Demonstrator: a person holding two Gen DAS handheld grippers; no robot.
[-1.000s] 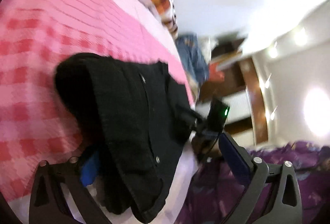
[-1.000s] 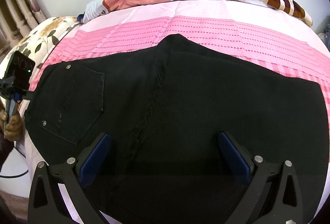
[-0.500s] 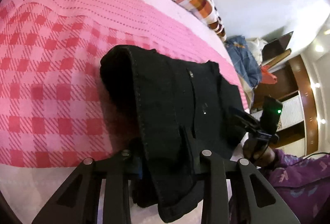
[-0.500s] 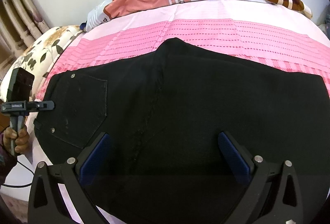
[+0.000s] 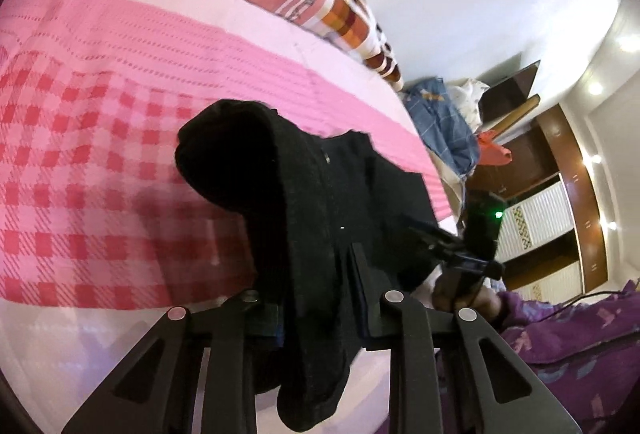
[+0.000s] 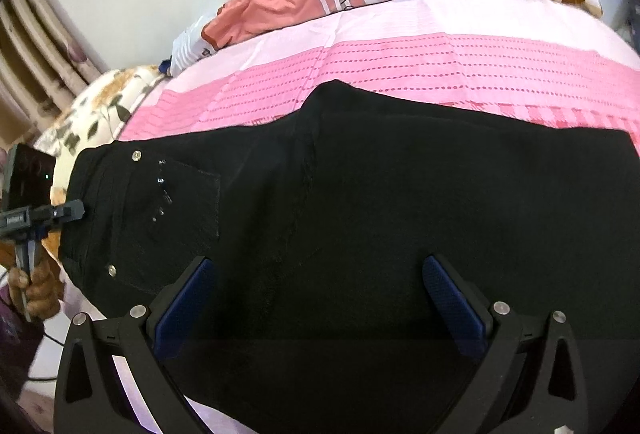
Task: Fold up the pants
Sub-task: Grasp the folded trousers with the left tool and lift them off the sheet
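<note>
Black denim pants (image 5: 320, 218), waistband bunched, between the closing left hand-held gripper (image 5: 320, 318); right hand-held gripper (image 6: 320, 298) spread apart above them.

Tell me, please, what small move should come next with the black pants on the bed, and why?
Probably the left gripper, whose jaws are closing on the waistband end of the black pants, should carry that end across toward the other end. The cloth is already pinched and lifted off the pink bedspread, while the right gripper hangs open over the flat middle.
</note>
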